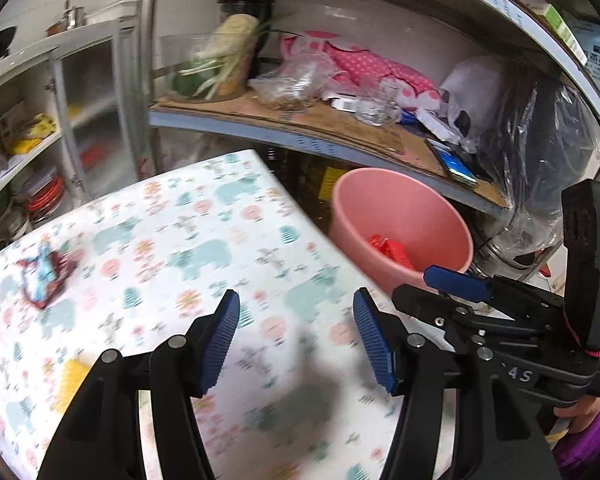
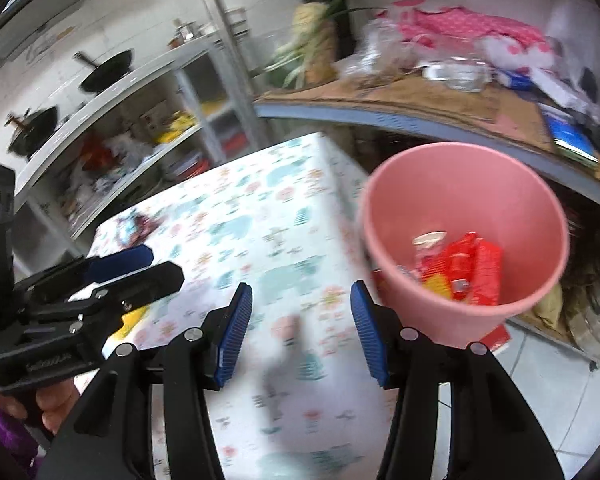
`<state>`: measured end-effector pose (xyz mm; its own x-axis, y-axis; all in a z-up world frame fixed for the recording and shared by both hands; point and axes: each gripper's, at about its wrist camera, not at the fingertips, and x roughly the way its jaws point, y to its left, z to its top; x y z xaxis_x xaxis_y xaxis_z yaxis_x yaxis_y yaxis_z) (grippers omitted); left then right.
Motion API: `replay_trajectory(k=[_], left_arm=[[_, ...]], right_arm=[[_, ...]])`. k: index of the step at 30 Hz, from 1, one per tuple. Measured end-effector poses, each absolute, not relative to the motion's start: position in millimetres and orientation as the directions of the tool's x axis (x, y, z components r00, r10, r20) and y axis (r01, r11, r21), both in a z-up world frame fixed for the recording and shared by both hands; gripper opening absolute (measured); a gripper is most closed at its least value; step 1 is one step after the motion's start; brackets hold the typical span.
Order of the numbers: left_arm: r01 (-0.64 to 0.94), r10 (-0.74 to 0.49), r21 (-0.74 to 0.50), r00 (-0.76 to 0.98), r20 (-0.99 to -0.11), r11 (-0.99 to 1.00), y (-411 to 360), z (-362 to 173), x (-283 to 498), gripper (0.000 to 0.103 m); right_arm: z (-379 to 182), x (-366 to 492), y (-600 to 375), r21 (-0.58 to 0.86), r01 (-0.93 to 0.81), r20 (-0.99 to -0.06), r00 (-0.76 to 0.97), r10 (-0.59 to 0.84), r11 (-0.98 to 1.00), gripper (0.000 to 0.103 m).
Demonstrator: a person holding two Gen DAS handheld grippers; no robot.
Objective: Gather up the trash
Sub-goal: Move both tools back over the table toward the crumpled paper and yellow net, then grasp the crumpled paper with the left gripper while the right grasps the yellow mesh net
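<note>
Left wrist view: the left tongs [image 1: 296, 344] hang spread over the patterned tabletop [image 1: 204, 240], nothing between the blue pads. The pink bucket [image 1: 404, 204] stands just past the tabletop's right edge, below a cluttered shelf [image 1: 340, 128]. Inside the bucket lies red wrapper trash [image 1: 392, 250]. A crumpled wrapper [image 1: 42, 276], blue, white and dark red, lies on the tabletop well to the left of the bucket, near the far left edge. A yellow patch [image 1: 70, 380] shows on the tabletop left of the tongs; what it is cannot be told. The right tongs [image 1: 456, 280] come in from the right, near the bucket's rim; from here I cannot tell how their jaws stand. On that tool's body the characters "4S" are readable. Boxes on the upper right carry print too blurred to read.

Right wrist view: the right tongs [image 2: 300, 328] are spread and empty, above the tabletop [image 2: 260, 220], with the bucket [image 2: 460, 184] just to their right. In it lie red wrappers [image 2: 468, 272], a yellow piece and a pale piece. The crumpled wrapper [image 2: 134, 222] lies at the tabletop's far left corner, well apart from the bucket. The left tongs [image 2: 140, 268] reach in from the left.
</note>
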<state>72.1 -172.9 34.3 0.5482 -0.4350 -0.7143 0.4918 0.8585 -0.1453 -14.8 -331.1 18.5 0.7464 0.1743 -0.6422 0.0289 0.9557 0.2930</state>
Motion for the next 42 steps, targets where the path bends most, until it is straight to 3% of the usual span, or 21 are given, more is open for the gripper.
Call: replay_trajectory(k=[12,27,42], left_arm=[[0.287,-0.249,-0.07,0.655,-0.713,0.955,-56,30,56,0.058],[0.071,-0.147,-0.134,0.659,-0.737,0.988,41,7,47,0.058],[0.096,-0.167,-0.138,0.652,-0.74,0.986,59,3,88,0.058]], right_arm=[[22,6,-240,0.236,-0.227,-0.667,0.669,0.327,0.945,0.052],[12,33,-145,0.167,-0.419,-0.732,0.553,0.397,0.892,0.052],[-13,59,-92,0.055,-0.476,-0.781,0.527,0.335,0.878,0.052]])
